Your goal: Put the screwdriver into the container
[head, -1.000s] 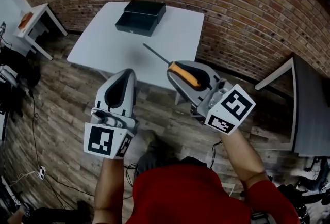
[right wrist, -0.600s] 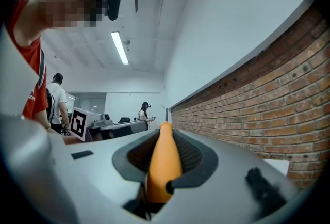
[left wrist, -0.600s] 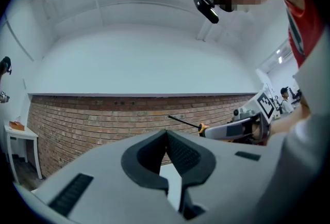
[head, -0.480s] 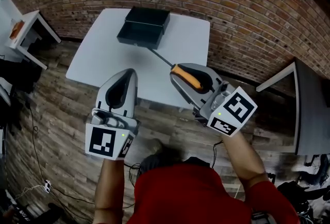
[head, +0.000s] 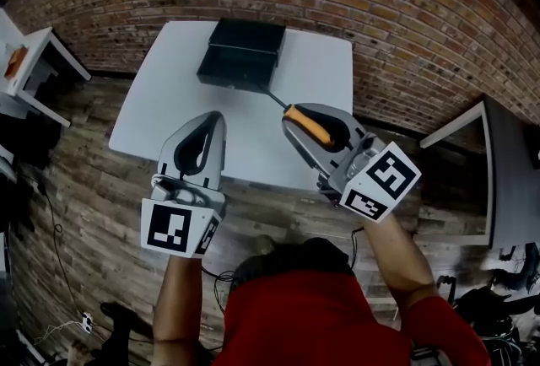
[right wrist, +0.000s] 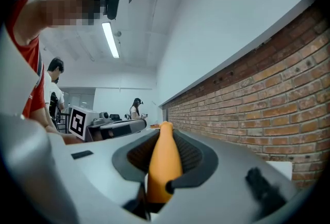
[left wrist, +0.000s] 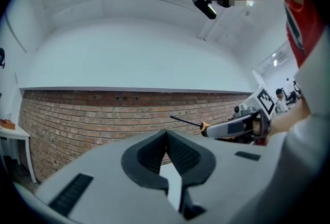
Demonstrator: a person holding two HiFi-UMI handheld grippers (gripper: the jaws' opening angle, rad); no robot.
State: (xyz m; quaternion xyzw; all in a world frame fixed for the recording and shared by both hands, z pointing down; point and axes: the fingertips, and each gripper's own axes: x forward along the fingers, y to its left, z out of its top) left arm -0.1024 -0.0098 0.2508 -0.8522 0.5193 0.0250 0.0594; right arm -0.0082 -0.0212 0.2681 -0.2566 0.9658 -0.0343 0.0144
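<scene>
The right tongs (right wrist: 164,132) are seen clamped on the orange handle of the screwdriver (head: 305,121). Its thin dark shaft is pointed ahead so that, in the head view, the tip is lined up with the near wall of the black container (head: 229,72). The left tongs (left wrist: 166,138) are held closed on nothing, raised beside the right pair above the near edge of the white bench (head: 160,107). The container is shown open-topped at the far side of the bench, close to the brick wall (head: 405,10).

The carry appears well advanced, with the drop not yet made. It is judged that the shaft should be taken on over the open top and the tool brought down low and roughly level inside the walls. Only then should the grip be let go, so that the tool is not bounced out or caught on the rim.

No brand or label can be read. Only black-and-white square markers are carried on the marker cubes (head: 380,180) of both tongs.
</scene>
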